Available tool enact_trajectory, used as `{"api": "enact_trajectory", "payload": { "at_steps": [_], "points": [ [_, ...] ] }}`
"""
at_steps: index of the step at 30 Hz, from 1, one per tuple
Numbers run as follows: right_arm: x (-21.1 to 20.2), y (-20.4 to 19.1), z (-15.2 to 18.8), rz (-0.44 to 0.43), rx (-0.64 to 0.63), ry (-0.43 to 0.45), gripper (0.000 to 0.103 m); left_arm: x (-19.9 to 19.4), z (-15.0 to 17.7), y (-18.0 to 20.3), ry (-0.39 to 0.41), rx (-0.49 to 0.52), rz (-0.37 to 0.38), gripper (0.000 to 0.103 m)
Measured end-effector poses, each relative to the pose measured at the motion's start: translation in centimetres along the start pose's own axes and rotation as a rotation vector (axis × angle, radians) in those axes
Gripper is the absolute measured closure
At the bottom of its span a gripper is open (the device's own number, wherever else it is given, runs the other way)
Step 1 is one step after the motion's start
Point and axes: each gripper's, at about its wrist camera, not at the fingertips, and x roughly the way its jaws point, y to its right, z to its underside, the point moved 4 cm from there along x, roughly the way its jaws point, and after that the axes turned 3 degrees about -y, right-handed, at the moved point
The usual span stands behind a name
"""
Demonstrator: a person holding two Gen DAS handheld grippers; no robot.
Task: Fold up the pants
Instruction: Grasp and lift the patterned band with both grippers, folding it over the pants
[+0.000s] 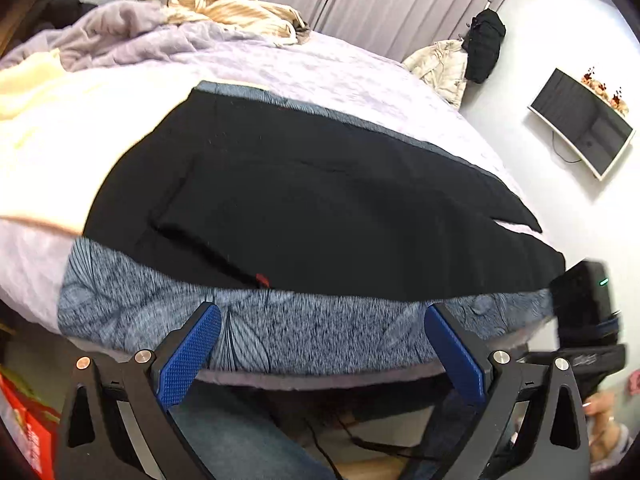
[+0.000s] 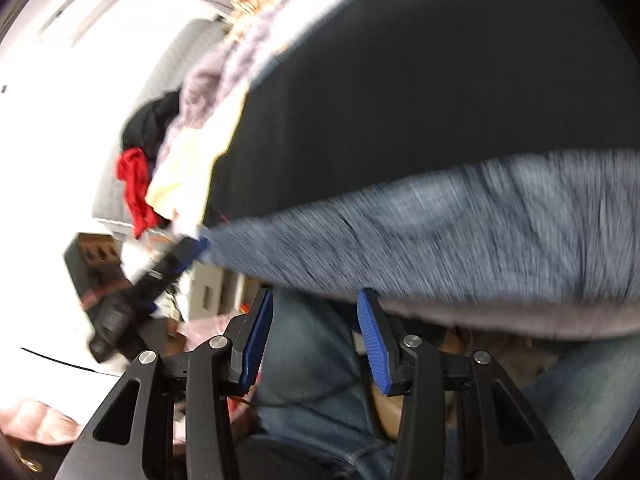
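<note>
Black pants point(image 1: 320, 200) lie spread flat on a blue-grey patterned cloth point(image 1: 280, 328) at the near edge of the bed. My left gripper point(image 1: 322, 310) hangs open just before that edge, its blue pads point(image 1: 188, 356) wide apart and empty. The right gripper's black body point(image 1: 588, 308) shows at the bed's right corner. In the blurred right wrist view the pants point(image 2: 400, 100) and the patterned cloth point(image 2: 440, 232) fill the upper right. My right gripper point(image 2: 315, 295) sits below the bed edge, jaws partly apart with nothing between the pads. The left gripper point(image 2: 160, 276) shows at the cloth's far corner.
The bed has a lilac cover point(image 1: 320, 68), a cream blanket point(image 1: 36, 92) at left and a striped beige cloth point(image 1: 236, 8) at the back. A person's jeans point(image 1: 240, 432) stand against the near edge. A monitor point(image 1: 580, 128) and hanging jackets point(image 1: 486, 46) are at right, a red bag point(image 1: 24, 420) lower left.
</note>
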Motion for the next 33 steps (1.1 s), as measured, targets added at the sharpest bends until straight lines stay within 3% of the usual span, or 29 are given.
{"api": "enact_trajectory", "payload": {
  "at_steps": [2, 7, 13, 17, 22, 29, 30, 31, 33],
  "points": [
    [0.8, 1.1, 0.4, -0.008, 0.036, -0.001, 0.053, 0.1, 0.5, -0.1, -0.011, 0.003, 0.02, 0.001],
    [0.8, 2.0, -1.4, -0.154, 0.092, 0.13, 0.053, 0.8, 1.9, 0.0, -0.049, -0.01, 0.091, 0.001],
    [-1.6, -1.0, -2.9, -0.262, 0.032, 0.249, 0.053, 3.0, 2.8, -0.1, -0.071, -0.198, 0.305, 0.001],
    [-3.3, -2.9, -3.1, -0.274, -0.012, 0.273, 0.053, 3.8, 1.7, -0.3, -0.033, -0.283, 0.352, 0.001],
    [-3.4, -2.6, -2.2, -0.263, -0.022, 0.253, 0.053, 1.3, -1.4, -2.2, 0.111, -0.297, 0.314, 0.001],
    [-3.2, 3.3, -2.1, -0.255, 0.173, 0.29, 0.052, 3.3, -1.4, -3.6, 0.063, -0.301, 0.172, 0.004],
    [-3.5, 4.1, -2.0, -0.273, 0.211, 0.303, 0.059, 3.4, -1.4, -3.4, 0.06, -0.291, 0.144, 0.016],
    [-3.8, 4.8, -2.1, -0.283, 0.247, 0.317, 0.082, 3.8, -1.5, -3.1, 0.044, -0.262, 0.091, 0.023],
    [-4.3, 5.0, -2.1, -0.273, 0.268, 0.34, 0.09, 3.9, -1.9, -2.7, 0.028, -0.221, 0.034, 0.039]
  ]
}}
